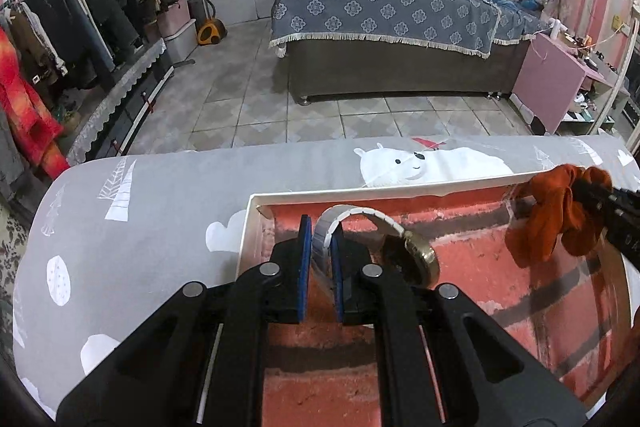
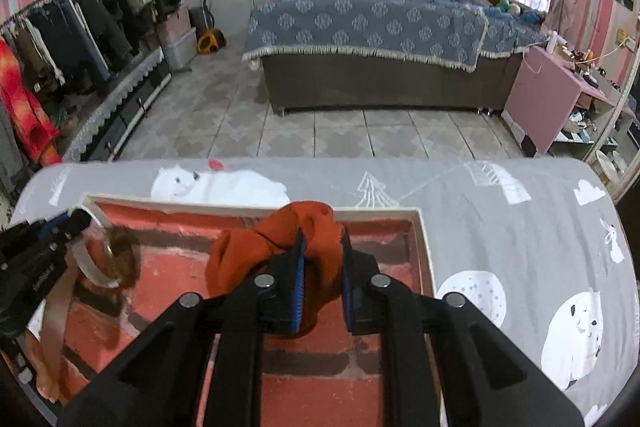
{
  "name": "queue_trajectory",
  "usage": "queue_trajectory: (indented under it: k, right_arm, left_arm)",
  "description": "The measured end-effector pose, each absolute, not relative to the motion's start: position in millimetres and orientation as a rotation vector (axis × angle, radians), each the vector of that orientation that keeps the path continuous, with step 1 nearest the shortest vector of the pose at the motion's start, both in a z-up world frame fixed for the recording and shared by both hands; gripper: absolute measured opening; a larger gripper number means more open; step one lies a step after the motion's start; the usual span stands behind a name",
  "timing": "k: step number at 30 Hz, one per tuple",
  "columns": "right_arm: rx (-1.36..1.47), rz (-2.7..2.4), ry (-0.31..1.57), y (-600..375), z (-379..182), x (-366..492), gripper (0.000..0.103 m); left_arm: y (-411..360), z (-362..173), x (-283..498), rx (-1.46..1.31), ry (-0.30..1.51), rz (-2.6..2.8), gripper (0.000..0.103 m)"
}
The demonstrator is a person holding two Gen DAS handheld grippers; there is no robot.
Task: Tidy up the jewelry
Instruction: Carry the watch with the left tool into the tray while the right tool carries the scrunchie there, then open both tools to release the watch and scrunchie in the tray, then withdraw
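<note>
My left gripper [image 1: 320, 231] pinched the white-strapped gold watch [image 1: 408, 251], my right gripper [image 2: 323, 241] the orange fabric scrunchie [image 2: 280, 239]; either could have snagged on the shallow white-rimmed box [image 1: 360, 191].

Table [image 1: 160, 227] in the foreground, covered by a cloth. Shallow box [image 1: 250, 223] sits on it, near edge toward the cameras. Left gripper [image 1: 320, 239] over the box's left part, a watch [image 1: 408, 255] by its strap between the jaws, dial hanging to the right. Right gripper [image 2: 324, 247] over the box's right part, a scrunchie [image 2: 272, 243] between its jaws. Beyond the table: floor, then bed [image 1: 380, 11]. Clothes rail [image 1: 80, 7] along the left wall; shelf unit [image 1: 560, 83] at right.
</note>
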State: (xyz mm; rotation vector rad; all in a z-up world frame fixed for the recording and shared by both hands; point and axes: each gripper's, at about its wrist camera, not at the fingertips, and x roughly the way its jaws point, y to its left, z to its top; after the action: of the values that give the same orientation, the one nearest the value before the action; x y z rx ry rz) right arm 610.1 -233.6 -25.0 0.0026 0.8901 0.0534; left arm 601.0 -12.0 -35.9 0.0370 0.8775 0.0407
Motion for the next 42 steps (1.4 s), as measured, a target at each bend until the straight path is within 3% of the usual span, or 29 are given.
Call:
queue_trajectory:
  k: [11,17,18,21,24,26,28,32,37,42]
  right_arm:
    - [-0.013,0.04,0.949,-235,-42,617,0.016]
    - [-0.011,0.036,0.971,-235,-43,616,0.023]
    - [-0.01,0.037,0.969,-235,-41,614,0.03]
    - [-0.017,0.037,0.957,-235,-35,610,0.051]
    - [-0.038,0.04,0.947,-233,-27,603,0.052]
    - [-0.034,0.039,0.92,-236,-18,597,0.061]
    - [-0.026,0.043,0.89,-239,-8,590,0.067]
    - [-0.004,0.042,0.841,-245,15,574,0.071]
    - [0.011,0.038,0.792,-254,36,547,0.079]
    - [0.008,0.03,0.758,-263,51,514,0.082]
  left_arm:
    - [-8,-41,607,0.028,0.896,0.048,0.008]
    - [-8,-39,604,0.033,0.887,0.052,0.013]
    - [-9,-37,603,0.041,0.882,0.055,0.014]
    - [-10,-31,596,0.07,0.851,0.072,0.033]
    - [-9,-21,589,0.063,0.836,0.072,0.034]
    - [-8,-13,584,0.061,0.824,0.071,0.04]
    - [-6,-4,578,0.07,0.801,0.082,0.054]
    - [1,14,562,0.049,0.775,0.08,0.061]
    - [12,38,531,0.045,0.725,0.079,0.081]
    - [22,58,498,0.047,0.694,0.089,0.091]
